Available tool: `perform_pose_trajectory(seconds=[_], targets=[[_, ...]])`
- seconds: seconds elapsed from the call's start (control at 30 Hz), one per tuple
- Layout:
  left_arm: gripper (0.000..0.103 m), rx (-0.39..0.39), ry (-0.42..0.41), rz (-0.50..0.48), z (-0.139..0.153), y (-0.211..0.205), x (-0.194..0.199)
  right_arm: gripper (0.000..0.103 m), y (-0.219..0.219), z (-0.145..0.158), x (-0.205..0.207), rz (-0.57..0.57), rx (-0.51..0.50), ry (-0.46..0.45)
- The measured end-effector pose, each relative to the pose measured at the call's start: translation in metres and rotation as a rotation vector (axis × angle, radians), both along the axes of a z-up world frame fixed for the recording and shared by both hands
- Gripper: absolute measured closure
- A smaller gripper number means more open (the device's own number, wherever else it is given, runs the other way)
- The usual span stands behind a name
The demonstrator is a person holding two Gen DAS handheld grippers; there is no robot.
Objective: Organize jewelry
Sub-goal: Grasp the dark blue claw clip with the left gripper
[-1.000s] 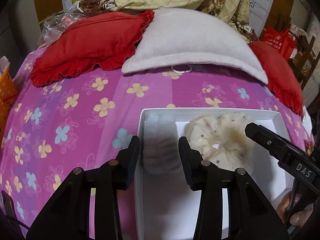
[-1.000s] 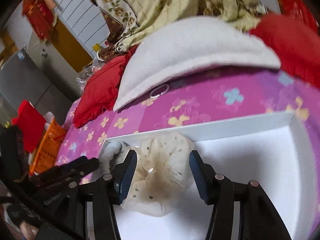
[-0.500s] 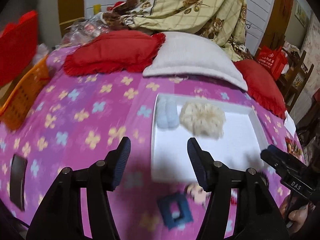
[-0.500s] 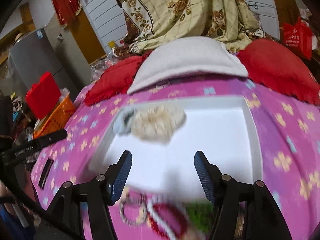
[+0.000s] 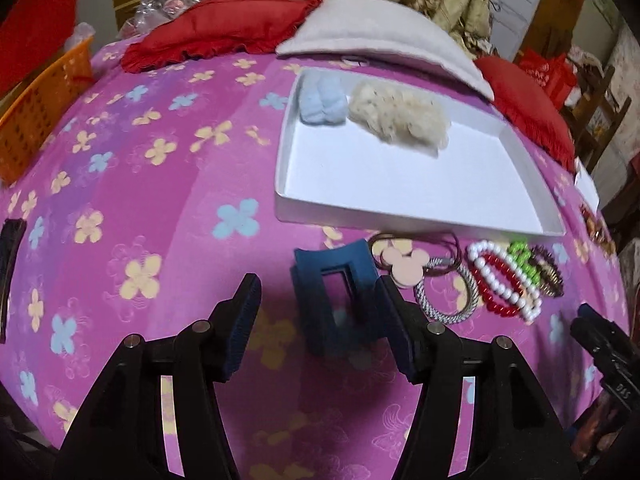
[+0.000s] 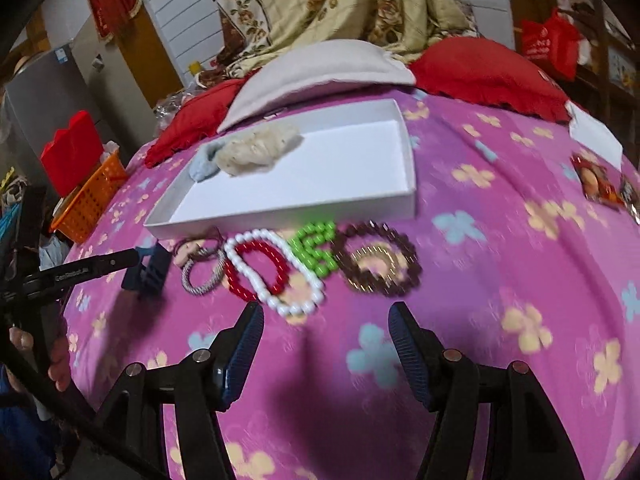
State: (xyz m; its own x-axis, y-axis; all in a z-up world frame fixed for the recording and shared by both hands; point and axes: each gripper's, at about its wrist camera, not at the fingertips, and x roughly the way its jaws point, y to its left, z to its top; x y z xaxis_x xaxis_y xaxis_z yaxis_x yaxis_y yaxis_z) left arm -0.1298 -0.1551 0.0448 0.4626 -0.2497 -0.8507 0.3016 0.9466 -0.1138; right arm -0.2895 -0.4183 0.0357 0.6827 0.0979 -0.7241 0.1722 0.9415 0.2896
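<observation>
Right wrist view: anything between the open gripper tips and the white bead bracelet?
Nothing: only bare pink floral bedspread separates the right gripper from the white bead bracelet, seen in the right wrist view.

— The pink floral bedspread (image 5: 168,208) looks like soft, matt cloth; the white tray (image 5: 400,216) like smooth, matt card.

— And lower right of the left wrist view?

— Glossy beaded bracelets (image 5: 504,280), beside a matt blue hair claw (image 5: 336,292). The cream scrunchie (image 5: 400,116) looks fluffy, gauzy.
</observation>
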Motion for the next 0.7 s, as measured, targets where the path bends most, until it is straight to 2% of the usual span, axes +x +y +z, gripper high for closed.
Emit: perform_pose_trajectory(seconds=[0.13,0.4,0.6,0.63,0.67,0.7], targets=[[0.037,-0.014,0.006,0.001,-0.007,-0.003,0.005,0.041,0.0,-0.004,-0.006,0.0,0.003,-0.004],[0.037,-0.051,0.025,-0.02,-0.005,-0.007,0.004,0.041,0.01,0.0,0.001,0.065,0.036,-0.033],[0.037,0.006,0.017,-0.045,-0.015,-0.021,0.005,0.041,0.035,-0.001,0.021,0.142,0.05,-0.028],[0.042,0.025,0.019,-0.042,-0.018,-0.021,0.006,0.041,0.04,-0.001,0.024,0.162,0.056,-0.028],[0.054,0.038,0.023,-0.031,-0.021,-0.02,0.006,0.041,0.046,-0.001,0.027,0.185,0.061,-0.028],[0.055,0.033,0.017,-0.027,-0.021,-0.018,0.005,0.041,0.053,-0.001,0.031,0.207,0.062,-0.027]])
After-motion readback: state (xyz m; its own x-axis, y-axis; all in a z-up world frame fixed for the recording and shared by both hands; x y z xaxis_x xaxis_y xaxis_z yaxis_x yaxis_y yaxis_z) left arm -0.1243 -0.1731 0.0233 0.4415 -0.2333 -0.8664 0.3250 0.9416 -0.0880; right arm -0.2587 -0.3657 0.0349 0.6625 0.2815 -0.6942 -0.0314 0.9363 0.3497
